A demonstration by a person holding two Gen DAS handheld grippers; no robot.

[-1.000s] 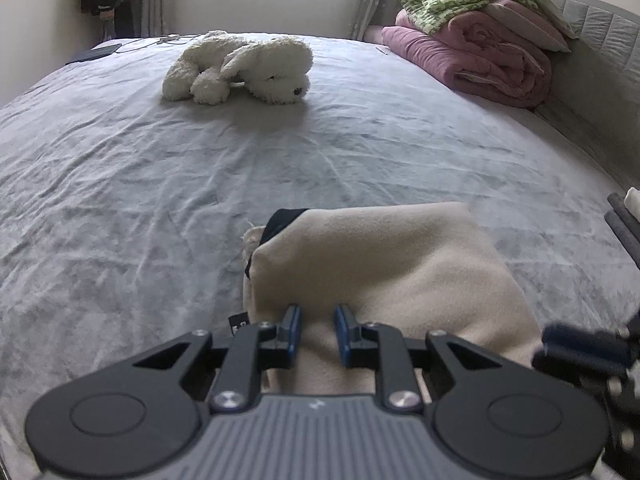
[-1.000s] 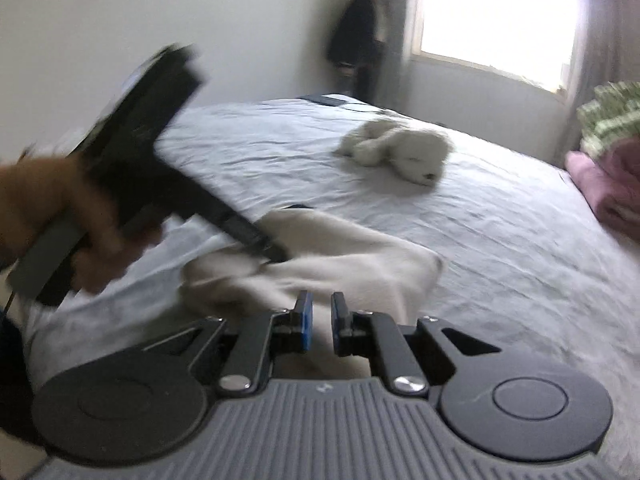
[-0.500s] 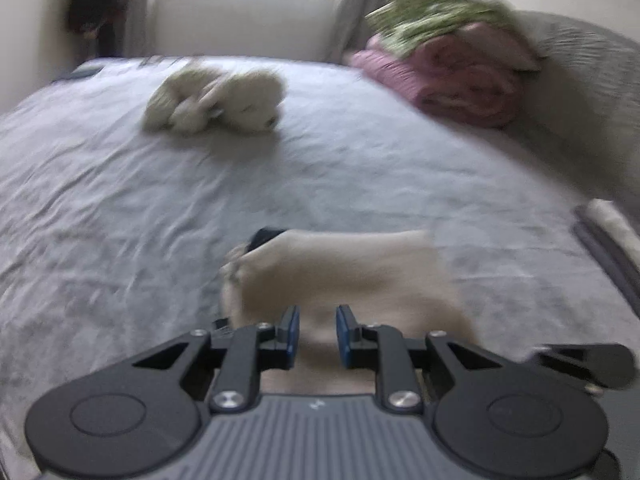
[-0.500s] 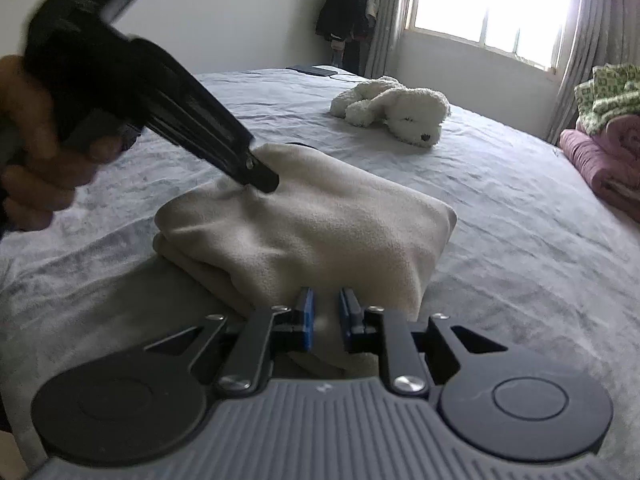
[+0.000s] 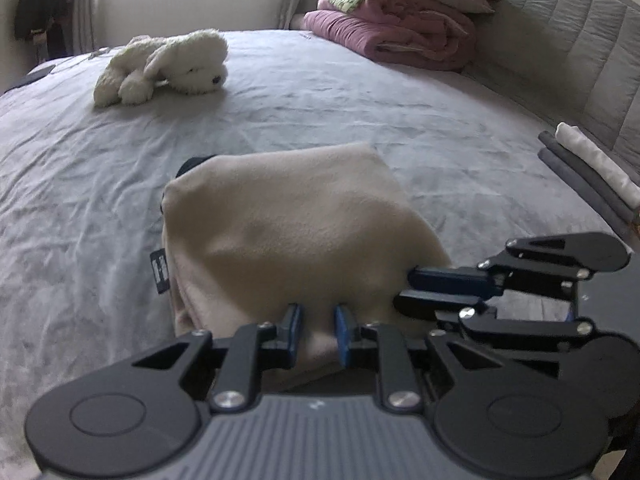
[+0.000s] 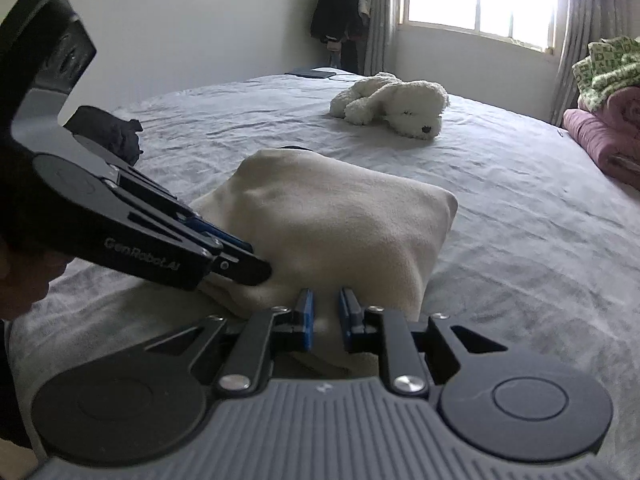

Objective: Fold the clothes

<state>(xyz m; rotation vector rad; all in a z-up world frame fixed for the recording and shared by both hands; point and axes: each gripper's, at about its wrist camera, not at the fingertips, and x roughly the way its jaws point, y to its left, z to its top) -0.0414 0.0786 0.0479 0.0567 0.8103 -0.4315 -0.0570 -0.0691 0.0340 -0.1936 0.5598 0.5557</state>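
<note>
Left hand-held gripper [image 5: 316,334]: down at the near edge of the bed, jaws narrowed on the near hem of the folded cream fleece garment [image 5: 288,236], cloth pinched between the blue pads. A second ago it sat a touch further back; now it's tucked right in against the bundle.

Folded cream fleece garment: a squared, puffy packet lying on the grey bedsheet [image 5: 360,120] close to the near edge, black collar [image 5: 192,165] peeking out at its far left corner, black label [image 5: 159,271] at its left side. In the last second it has gone from a loose fold to a tidy block, so I'd say the fold is essentially done.

Right hand-held gripper [image 6: 325,322]: also at the near hem, to the right of its partner, jaws narrowed with cream cloth between the pads; they stood a shade tighter a second ago. It has dropped onto the bundle.

What that means: both grips on one edge look like a set-up to lift or shift the packet, perhaps toward the folded grey and white stack [image 5: 588,172] at the right edge.

Far side: white plush dog [image 5: 164,66] left, pink quilt pile [image 5: 396,36] right, both well apart from the work.
</note>
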